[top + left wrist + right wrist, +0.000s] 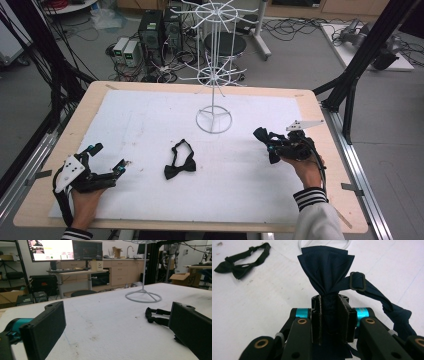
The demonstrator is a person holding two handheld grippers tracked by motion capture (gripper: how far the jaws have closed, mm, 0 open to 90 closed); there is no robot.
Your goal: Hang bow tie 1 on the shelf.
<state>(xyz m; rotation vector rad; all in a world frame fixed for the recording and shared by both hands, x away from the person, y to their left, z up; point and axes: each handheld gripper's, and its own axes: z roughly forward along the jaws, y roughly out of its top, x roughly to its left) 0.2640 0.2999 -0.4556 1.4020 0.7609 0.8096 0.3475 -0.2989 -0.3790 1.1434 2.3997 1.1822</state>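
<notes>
The right tool clenches a navy bow tie at its knot, a detail too small from above.

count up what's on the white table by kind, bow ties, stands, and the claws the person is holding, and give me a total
Bow ties: 2, a black bow tie lying on the table and a navy bow tie clamped in the right claw.
Wire stands: 1, the white stand.
Claws: 2, the right one and the left claw, open.
Total: 5
</notes>
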